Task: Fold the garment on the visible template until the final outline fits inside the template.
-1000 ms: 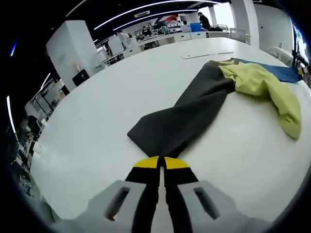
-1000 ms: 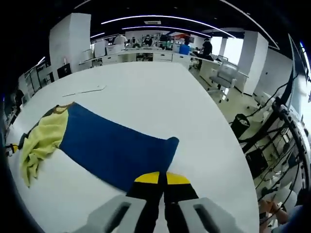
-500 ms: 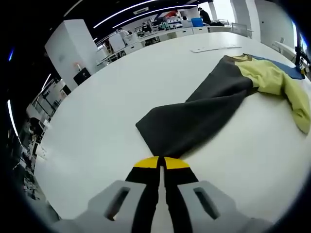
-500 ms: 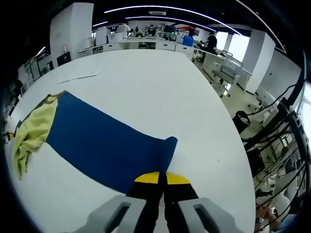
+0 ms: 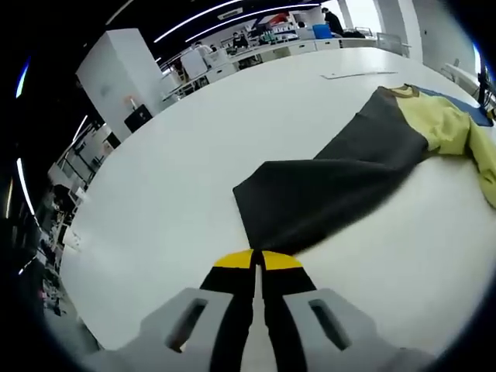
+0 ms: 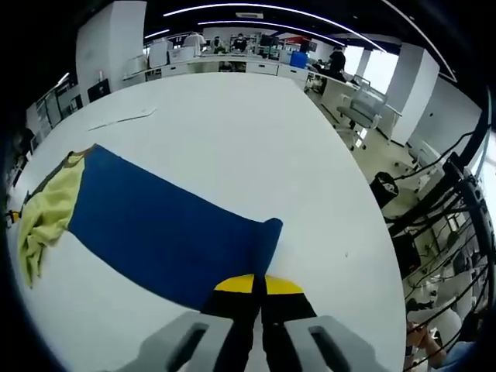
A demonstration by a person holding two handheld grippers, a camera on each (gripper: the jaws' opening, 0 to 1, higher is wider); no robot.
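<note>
Fingers (image 5: 232,260) of the left gripper (image 5: 256,261) are pressed together, yellow tips meeting, and they appear to pinch the near hem of the garment's dark grey panel (image 5: 333,190), though the cloth between the tips is hidden. In the left gripper view that grey panel runs away across the white table (image 5: 155,178) toward a crumpled yellow-green part (image 5: 457,132), with a sliver of blue just beyond it. In the right gripper view the right gripper (image 6: 259,285) likewise has its fingers (image 6: 234,284) clenched, seemingly on the near edge of the blue panel (image 6: 163,229), which lies flat and reaches back to the same yellow-green bunch (image 6: 46,225) at the far left. A thin pale strip (image 6: 120,118) lies on the table beyond the garment; whether it marks the template cannot be told. Judgement: the garment is light, limp fabric; it will sag, drag and wrinkle on the smooth tabletop rather than hold shape. Hold is best taken at hem corners, both ends lifted evenly, so the panels fold without bunching further.
</note>
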